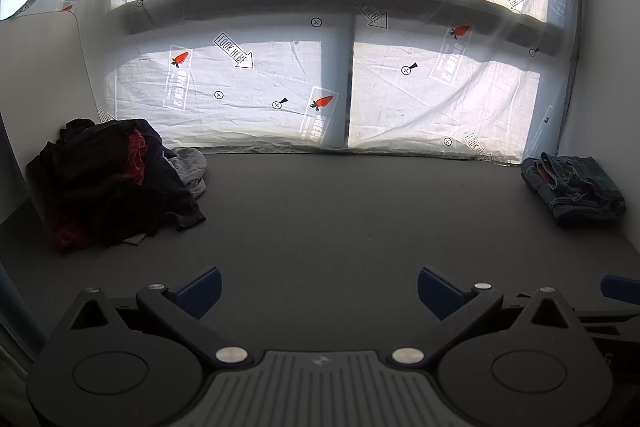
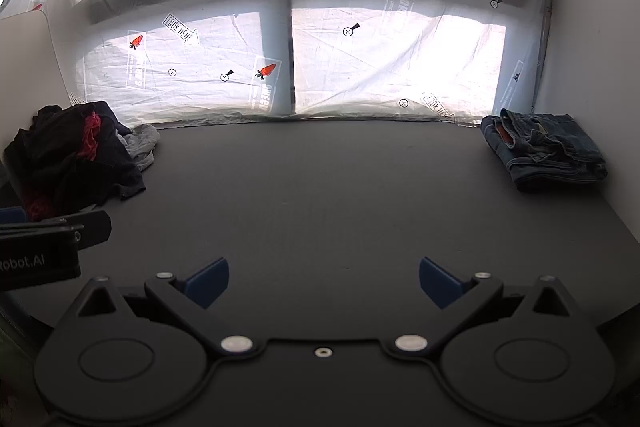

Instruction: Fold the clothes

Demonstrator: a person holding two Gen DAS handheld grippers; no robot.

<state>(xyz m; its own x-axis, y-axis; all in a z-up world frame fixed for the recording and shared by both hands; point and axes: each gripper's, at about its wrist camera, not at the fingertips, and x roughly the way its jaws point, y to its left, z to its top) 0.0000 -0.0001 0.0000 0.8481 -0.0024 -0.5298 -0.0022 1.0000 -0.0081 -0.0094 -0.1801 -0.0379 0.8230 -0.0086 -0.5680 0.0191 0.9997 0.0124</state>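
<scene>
We hold both tools low over the dark grey table top [image 1: 320,219], tilted down toward it, and each is empty: the left gripper [image 1: 319,291] has its blue-tipped jaws spread as wide as they go with nothing between them, and so does the right gripper [image 2: 324,281]. The crumpled heap of black, red and grey garments [image 1: 108,183] lies at the far left of the table, well apart from both tools, against the printed white sheet [image 1: 248,83] hung over the window. The folded blue denim jeans [image 2: 548,151] sit at the far right corner. We judge the heap comes next, and our left gripper is nearer to it, reaching forward and left.
</scene>
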